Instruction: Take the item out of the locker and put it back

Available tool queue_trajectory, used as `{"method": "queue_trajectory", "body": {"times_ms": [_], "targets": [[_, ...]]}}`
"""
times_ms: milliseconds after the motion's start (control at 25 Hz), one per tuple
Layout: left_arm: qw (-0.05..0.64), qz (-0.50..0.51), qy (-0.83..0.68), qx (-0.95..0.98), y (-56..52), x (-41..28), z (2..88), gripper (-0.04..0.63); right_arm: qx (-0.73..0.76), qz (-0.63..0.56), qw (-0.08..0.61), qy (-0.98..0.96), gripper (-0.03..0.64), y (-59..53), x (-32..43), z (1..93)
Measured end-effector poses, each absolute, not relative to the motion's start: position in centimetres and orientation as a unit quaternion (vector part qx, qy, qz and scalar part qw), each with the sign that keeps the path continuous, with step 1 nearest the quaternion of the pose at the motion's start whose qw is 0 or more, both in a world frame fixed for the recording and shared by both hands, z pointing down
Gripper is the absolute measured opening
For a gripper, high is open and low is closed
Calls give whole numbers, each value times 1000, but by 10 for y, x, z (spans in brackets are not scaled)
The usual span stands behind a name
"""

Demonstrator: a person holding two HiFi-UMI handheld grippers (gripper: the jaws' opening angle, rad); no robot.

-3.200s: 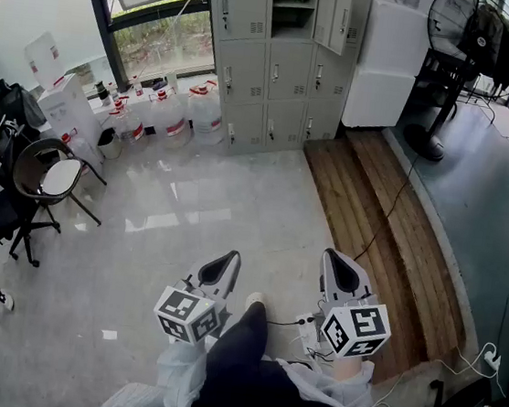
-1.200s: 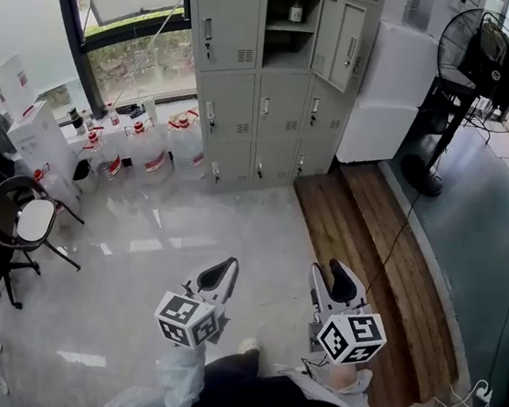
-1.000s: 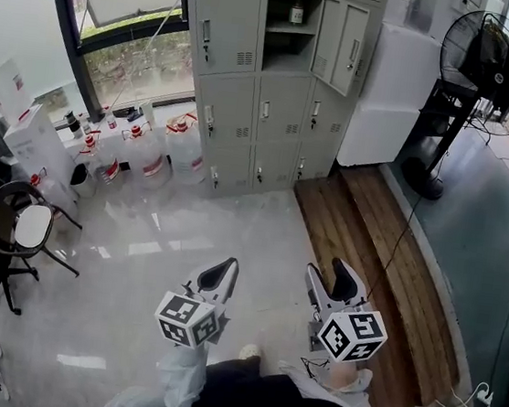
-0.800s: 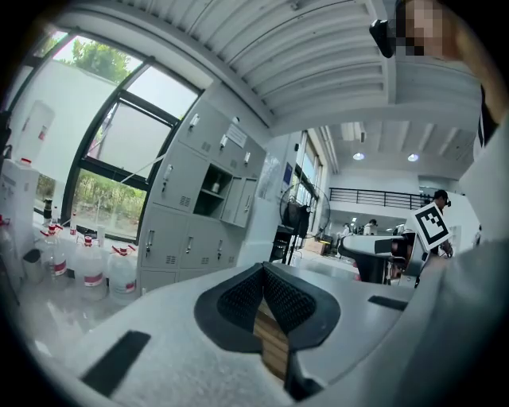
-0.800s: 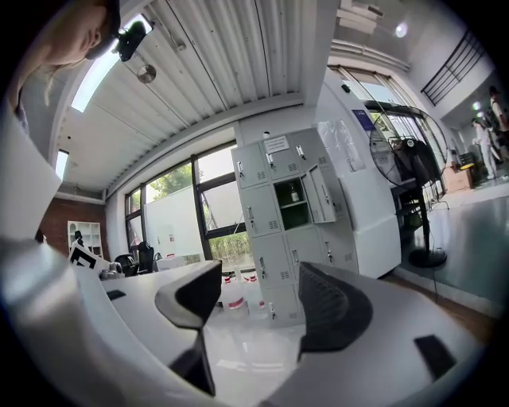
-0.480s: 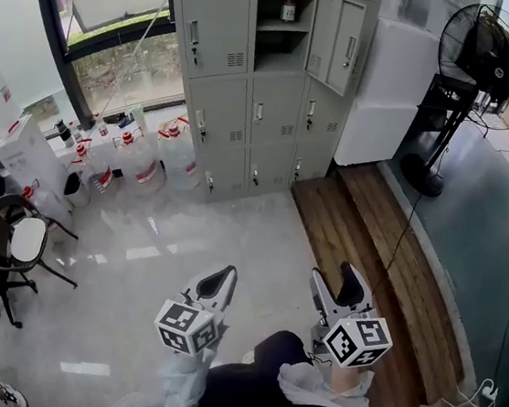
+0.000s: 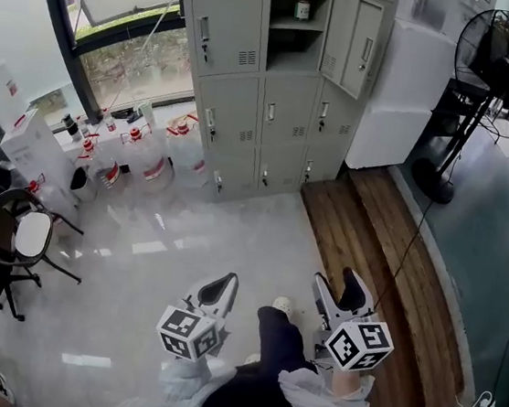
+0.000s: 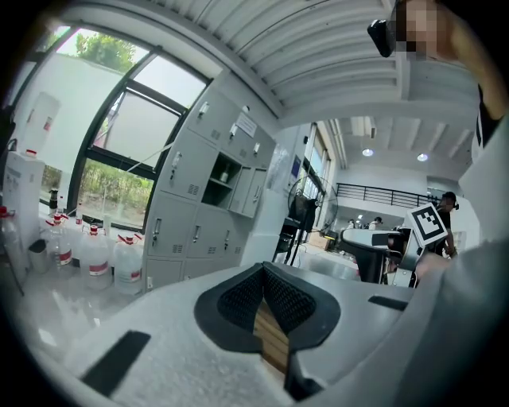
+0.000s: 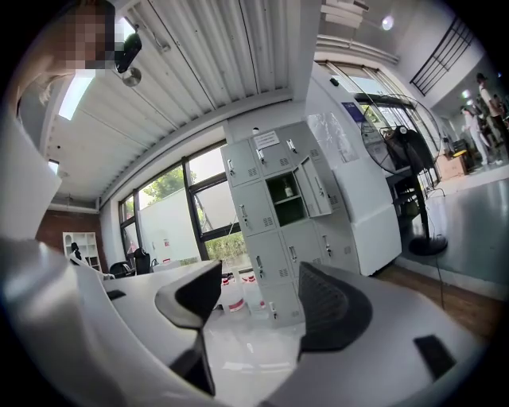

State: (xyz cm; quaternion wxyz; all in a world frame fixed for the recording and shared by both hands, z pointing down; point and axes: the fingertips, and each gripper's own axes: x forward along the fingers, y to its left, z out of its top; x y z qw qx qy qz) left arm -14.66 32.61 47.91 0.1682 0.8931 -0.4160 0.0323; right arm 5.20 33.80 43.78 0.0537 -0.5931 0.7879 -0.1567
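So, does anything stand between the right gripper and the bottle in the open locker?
Nothing visible. The right gripper has just been opening its jaws, empty; the locker door hangs open, and only bare floor lies before the bottle.

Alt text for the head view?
A person faces a grey metal locker bank, one compartment open with a small dark bottle inside. Low in frame, the left gripper is shut; the right gripper has just been opening, nothing between its jaws.
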Motion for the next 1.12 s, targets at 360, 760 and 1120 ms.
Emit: {"method": "queue_trajectory", "body": {"times_ms": [360,760,1120], "targets": [[163,23,-427,889,257,-136,476,2,-580,-158,47,798,284,264,58,440],[129,14,-433,892,133,-104,445,2,-567,-133,56,811,284,134,87,412],[121,18,-446,887,43,-85,436,2,-563,-135,45,814,284,37,115,410]]}}
